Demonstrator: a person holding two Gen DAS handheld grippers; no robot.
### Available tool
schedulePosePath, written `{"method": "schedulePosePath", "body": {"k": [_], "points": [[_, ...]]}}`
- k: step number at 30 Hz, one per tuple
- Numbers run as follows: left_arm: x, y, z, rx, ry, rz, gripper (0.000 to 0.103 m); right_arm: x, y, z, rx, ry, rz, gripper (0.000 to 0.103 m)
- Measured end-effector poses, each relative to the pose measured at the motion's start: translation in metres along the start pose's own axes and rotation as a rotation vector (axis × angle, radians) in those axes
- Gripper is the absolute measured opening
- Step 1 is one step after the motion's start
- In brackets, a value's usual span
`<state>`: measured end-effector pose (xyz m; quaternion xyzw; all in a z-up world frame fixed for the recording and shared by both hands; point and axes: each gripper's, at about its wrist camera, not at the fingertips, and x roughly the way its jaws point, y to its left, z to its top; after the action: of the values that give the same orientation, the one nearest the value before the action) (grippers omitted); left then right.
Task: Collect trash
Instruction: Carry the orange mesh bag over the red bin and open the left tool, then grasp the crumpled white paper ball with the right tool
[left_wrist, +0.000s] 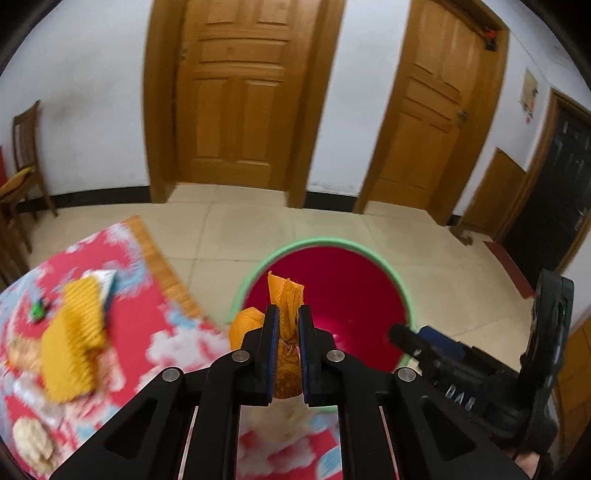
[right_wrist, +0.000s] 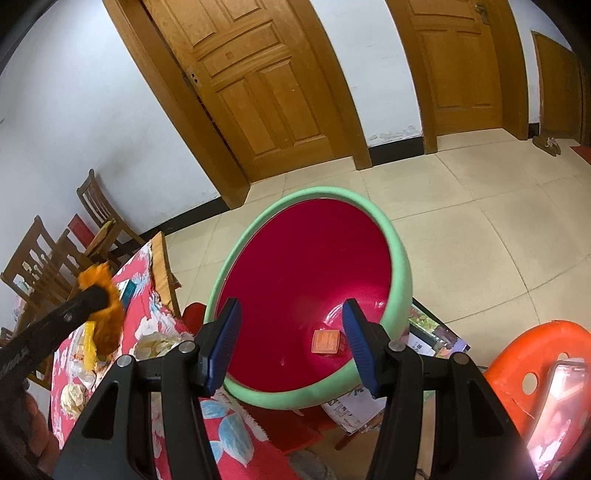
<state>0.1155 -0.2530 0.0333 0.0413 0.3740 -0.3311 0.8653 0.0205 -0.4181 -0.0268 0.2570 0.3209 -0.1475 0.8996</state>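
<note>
My left gripper (left_wrist: 287, 314) is shut on an orange mesh net bag (left_wrist: 285, 325), held above the near rim of the bin. The bin (left_wrist: 402, 284) is red inside with a green rim; it stands beside the table. In the right wrist view the same bin (right_wrist: 400, 269) fills the middle, with a small orange wrapper (right_wrist: 325, 341) lying on its bottom. My right gripper (right_wrist: 291, 325) is open and empty, fingers spread over the bin's near rim. The left gripper with the orange bag (right_wrist: 105, 317) shows at the left of that view, over the table.
A table with a red flowered cloth (left_wrist: 140, 325) holds a yellow cloth (left_wrist: 74, 332), a green toy (left_wrist: 38, 310), crumpled paper (left_wrist: 33, 439) and wrappers. Wooden chairs (right_wrist: 99, 218) stand at the left. An orange plastic stool (right_wrist: 535, 354) with a phone (right_wrist: 557, 413) stands at the right.
</note>
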Motion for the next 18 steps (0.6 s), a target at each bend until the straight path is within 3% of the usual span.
{"method": "schedulePosePath", "body": {"k": [7,12,18], "points": [[0.037,-0.019,0.013,0.031,0.033,-0.02,0.014,-0.002,-0.012,0.002,0.028,-0.007,-0.024,0.058],[0.049,-0.018,0.017,-0.004,0.06,-0.008,0.037,-0.002,-0.017,0.003,0.036,-0.007,-0.031,0.058],[0.045,-0.017,0.014,-0.011,0.056,0.011,0.037,-0.002,-0.018,0.004,0.038,-0.006,-0.03,0.058]]}}
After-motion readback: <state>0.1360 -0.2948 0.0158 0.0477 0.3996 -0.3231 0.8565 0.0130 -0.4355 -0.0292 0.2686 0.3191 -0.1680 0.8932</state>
